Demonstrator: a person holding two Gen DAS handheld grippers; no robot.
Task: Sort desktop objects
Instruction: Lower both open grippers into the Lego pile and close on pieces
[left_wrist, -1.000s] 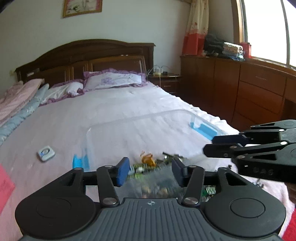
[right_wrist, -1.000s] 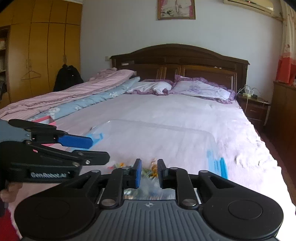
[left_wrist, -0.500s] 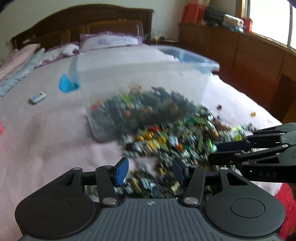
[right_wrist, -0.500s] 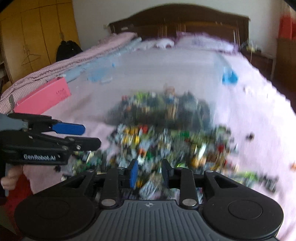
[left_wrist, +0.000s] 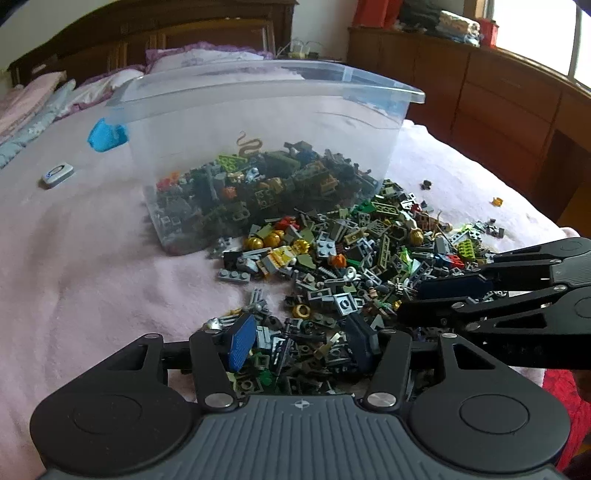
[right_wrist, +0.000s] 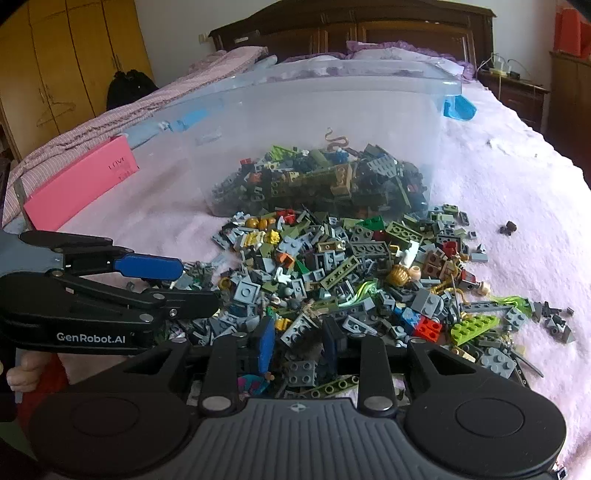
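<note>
**Bricks spilled from a tipped bin onto the bed**

A clear plastic bin (left_wrist: 266, 110) lies tipped on the pink bed cover (left_wrist: 92, 266). Small toy bricks (left_wrist: 351, 258), too many to count, grey, green, red and gold, spread from its mouth toward both claws. The left claw (left_wrist: 301, 341) and right claw (right_wrist: 297, 341) are each open above the pile, holding nothing. One pink box (right_wrist: 77, 184) lies beside the bin.

Both views have dropped from bed to spilled bricks (left_wrist: 354, 258).
</note>
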